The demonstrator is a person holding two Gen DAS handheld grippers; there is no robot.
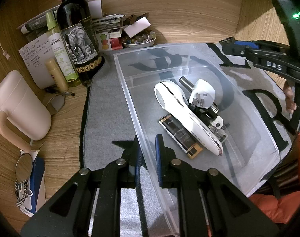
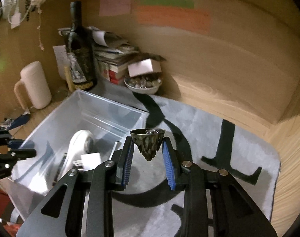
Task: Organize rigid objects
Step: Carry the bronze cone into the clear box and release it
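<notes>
- Carrying the dark cone-shaped cup (image 2: 148, 146) across to the clear plastic bin (image 2: 51, 126) looks like the step in hand; the right gripper (image 2: 148, 158) has its blue pads clamped on the cup's flanks, rim up, clear of the grey mat (image 2: 219, 138).
- Keeping the cup level matters, since the tapered sides offer the pads little purchase and it could slip downward.
- Aiming for the bare floor at the bin's far end seems wise, away from the white handheld device (image 1: 181, 116), the white plug adapter (image 1: 202, 94) and the black-and-gold case (image 1: 181, 136) heaped in the middle.
- Steadying the bin is the left gripper (image 1: 147, 154), its jaws pinched on the near wall.
- The cup is small, dark, metallic-looking and faceted, with a glint inside its wide mouth.
</notes>
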